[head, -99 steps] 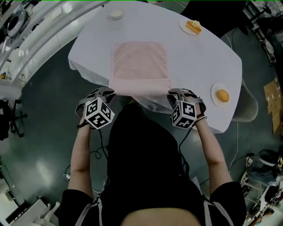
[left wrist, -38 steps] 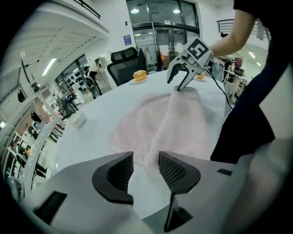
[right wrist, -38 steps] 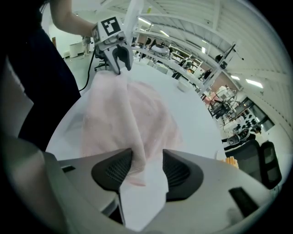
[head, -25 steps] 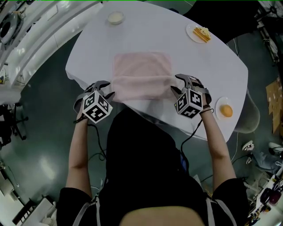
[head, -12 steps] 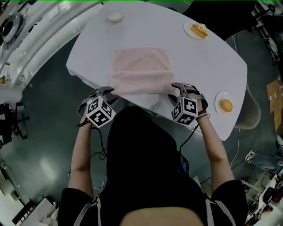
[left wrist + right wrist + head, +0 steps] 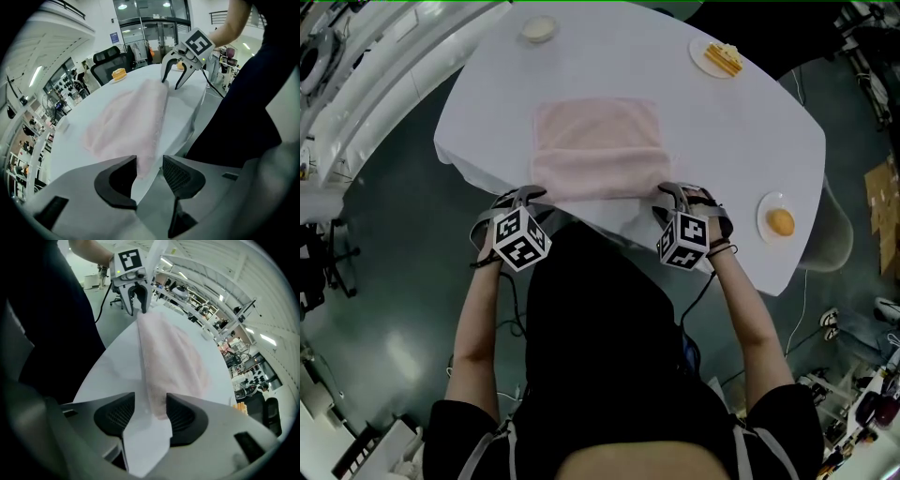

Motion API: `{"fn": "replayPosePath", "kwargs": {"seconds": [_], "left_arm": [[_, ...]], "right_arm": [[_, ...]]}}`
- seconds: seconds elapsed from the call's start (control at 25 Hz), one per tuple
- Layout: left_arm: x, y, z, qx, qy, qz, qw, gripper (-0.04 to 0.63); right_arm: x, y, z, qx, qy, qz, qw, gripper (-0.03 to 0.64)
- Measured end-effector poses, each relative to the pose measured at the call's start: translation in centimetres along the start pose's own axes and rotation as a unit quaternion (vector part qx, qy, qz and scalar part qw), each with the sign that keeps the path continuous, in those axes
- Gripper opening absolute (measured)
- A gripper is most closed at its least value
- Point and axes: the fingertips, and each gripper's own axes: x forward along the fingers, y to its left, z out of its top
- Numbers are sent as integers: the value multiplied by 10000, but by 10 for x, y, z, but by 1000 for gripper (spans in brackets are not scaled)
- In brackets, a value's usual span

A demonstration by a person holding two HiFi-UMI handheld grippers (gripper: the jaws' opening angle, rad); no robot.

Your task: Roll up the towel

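While left gripper and right gripper gape astride the towel at the table's near edge, pinching and rolling should follow.

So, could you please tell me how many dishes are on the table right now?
3: a small dish at the far left edge, a plate of yellow food at the far right, and a plate with an orange item near the right edge. None seems hidden.

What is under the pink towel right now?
Only the white tablecloth shows beneath the pink towel, whose near edge is doubled over. The tabletop itself is covered by the cloth, and the inside of the fold cannot be seen.
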Motion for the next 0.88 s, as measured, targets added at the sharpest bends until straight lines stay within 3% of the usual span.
{"fn": "replayPosePath", "kwargs": {"seconds": [0.16, 0.32, 0.44, 0.56, 0.6, 0.88], "left_arm": [[8, 8, 0, 267, 90, -1, 9996, 179], [15, 13, 1, 220, 37, -46, 9997, 178], [18, 15, 0, 242, 66, -68, 9997, 175], [19, 20, 0, 287, 70, 43, 9996, 83], [18, 21, 1, 281, 59, 60, 9996, 65], [8, 20, 3, 333, -2, 173, 9993, 23]], "right_arm": [[9, -10, 0, -2, 111, -46, 9999, 175], [15, -12, -1, -126, 241, -96, 9996, 175], [15, -17, 1, -85, 217, -121, 9997, 98], [15, -17, 1, -64, 201, -74, 9998, 93], [14, -17, 2, -60, 191, -71, 9998, 58], [6, -18, 4, -144, 112, -161, 9997, 43]]}}
